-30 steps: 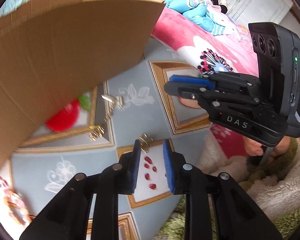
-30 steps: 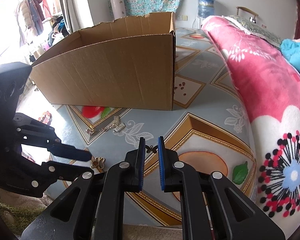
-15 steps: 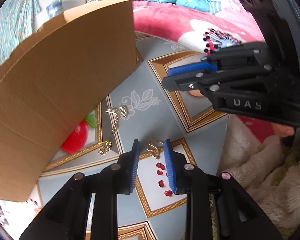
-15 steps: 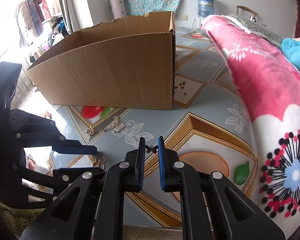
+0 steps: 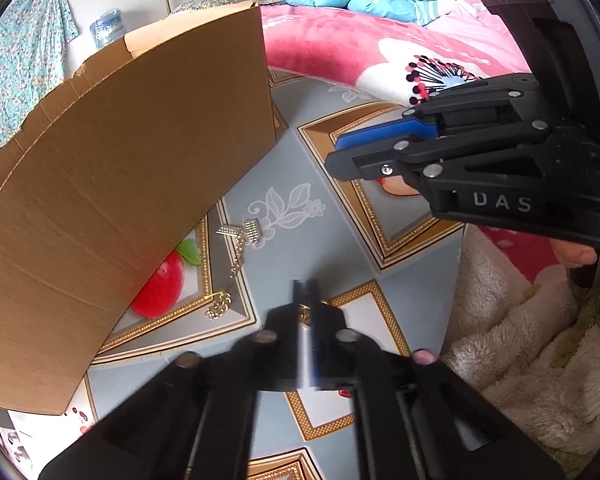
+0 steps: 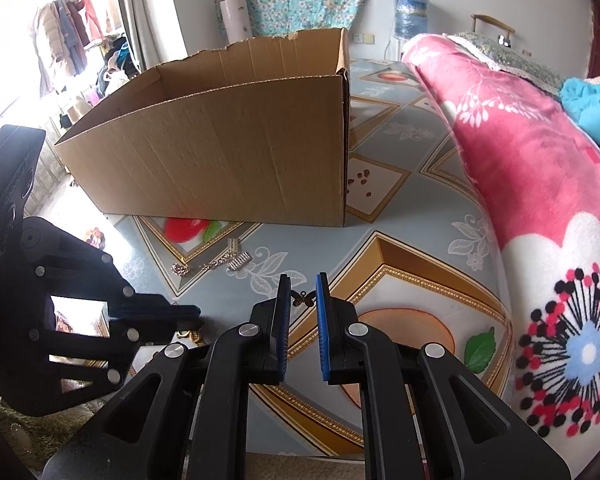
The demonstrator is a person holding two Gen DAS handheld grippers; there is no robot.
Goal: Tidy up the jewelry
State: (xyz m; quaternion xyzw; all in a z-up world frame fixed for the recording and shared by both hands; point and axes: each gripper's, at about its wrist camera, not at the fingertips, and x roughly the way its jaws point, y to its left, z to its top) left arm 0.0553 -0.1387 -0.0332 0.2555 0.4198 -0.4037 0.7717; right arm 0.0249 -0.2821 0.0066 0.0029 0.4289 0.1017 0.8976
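While the left gripper (image 5: 306, 292) shows blurred in its own view, its fingers are drawn together over a small gold ornament (image 5: 306, 312) on the patterned mat (image 5: 300, 160), of which only a glint shows between the tips; whether they pinch it I cannot tell. The right gripper (image 6: 303, 294) hangs beside it with a narrow gap between its blue pads (image 6: 322, 320), holding nothing, and one dark butterfly charm (image 6: 303, 298) lies on the mat just past its tips. Farther out lies one pale chain (image 6: 212, 266) with two ribbed rectangular pieces at one end. Behind it stands one open cardboard box (image 6: 220, 152), and a pink floral blanket (image 6: 540, 160) borders the mat.
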